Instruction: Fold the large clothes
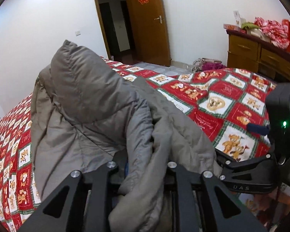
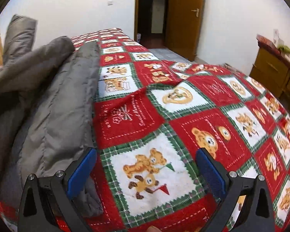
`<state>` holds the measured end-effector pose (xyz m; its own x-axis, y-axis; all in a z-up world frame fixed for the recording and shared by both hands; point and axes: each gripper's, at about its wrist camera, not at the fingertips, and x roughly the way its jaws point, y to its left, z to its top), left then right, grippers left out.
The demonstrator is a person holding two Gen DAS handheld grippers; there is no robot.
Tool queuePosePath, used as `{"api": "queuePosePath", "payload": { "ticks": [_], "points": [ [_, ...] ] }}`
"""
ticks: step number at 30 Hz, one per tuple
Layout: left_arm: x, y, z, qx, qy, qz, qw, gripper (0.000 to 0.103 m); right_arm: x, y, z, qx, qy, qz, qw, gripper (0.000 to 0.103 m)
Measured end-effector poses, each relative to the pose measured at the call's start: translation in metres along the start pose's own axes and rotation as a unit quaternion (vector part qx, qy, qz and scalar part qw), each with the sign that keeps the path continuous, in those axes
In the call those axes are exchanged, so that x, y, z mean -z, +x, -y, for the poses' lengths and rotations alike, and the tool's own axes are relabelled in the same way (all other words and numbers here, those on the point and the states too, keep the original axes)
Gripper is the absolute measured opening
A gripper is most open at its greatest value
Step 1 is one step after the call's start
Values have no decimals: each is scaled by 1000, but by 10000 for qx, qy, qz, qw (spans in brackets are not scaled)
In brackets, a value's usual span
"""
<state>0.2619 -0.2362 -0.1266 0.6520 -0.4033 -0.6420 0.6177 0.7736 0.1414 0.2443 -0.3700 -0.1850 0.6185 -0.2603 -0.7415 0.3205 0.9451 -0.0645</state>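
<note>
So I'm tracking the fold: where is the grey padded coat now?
The grey padded coat lies bunched on the red teddy-bear bedspread, left in the right wrist view, one fold between the left gripper jaws.

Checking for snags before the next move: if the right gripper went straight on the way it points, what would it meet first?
Probably the bedspread, at the bear square between its open jaws. The right gripper holds nothing, and the grey coat lies just off to its left. Depth is uncertain.
</note>
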Motion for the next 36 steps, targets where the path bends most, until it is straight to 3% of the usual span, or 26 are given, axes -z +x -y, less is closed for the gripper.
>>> {"api": "queuePosePath", "payload": {
  "ticks": [4, 6, 8, 10, 16, 19, 22, 24, 26, 28, 31, 34, 36],
  "points": [
    [2, 2, -4, 141, -58, 58, 9999, 23, 0, 1, -1, -25, 16, -3, 10000, 102],
    [2, 1, -3, 171, -27, 71, 9998, 30, 0, 1, -2, -36, 41, 8, 10000, 102],
    [3, -2, -2, 105, 31, 93, 9999, 59, 1, -1, -3, -3, 0, 6, 10000, 102],
    [4, -5, 0, -30, 70, 185, 9998, 73, 1, 0, -3, 16, -12, 18, 10000, 102],
    [-1, -25, 2, -238, 84, 524, 9983, 82, 2, 2, -6, 86, -98, 12, 9999, 102],
    [-5, -68, -8, -290, -161, 1168, 9926, 103, 2, 3, -6, 85, -96, 12, 9999, 102],
    [-6, -94, -39, -272, -781, 1499, 9852, 103, 2, 2, -7, 86, -104, 13, 9999, 102],
    [-4, -94, -74, -604, -1377, 1453, 9779, 103, 2, 2, -7, 90, -116, 15, 9999, 102],
    [-1, -70, -110, -1017, -1862, 1060, 9715, 103, 2, 2, -6, 92, -119, 19, 9999, 102],
    [6, -37, -139, -1121, -2241, 652, 9659, 103, 3, 2, -6, 91, -113, 28, 9999, 102],
    [19, 3, -159, -995, -2459, 140, 9641, 103, 2, 2, -6, 62, -94, 28, 9999, 102],
    [25, 12, -162, -813, -2604, 87, 9620, 103, 1, 1, -3, -49, 38, 41, 10000, 102],
    [21, 14, -153, -830, -2460, 125, 9656, 103, -2, -3, 5, -179, 270, 118, 9994, 102]
  ]
}}
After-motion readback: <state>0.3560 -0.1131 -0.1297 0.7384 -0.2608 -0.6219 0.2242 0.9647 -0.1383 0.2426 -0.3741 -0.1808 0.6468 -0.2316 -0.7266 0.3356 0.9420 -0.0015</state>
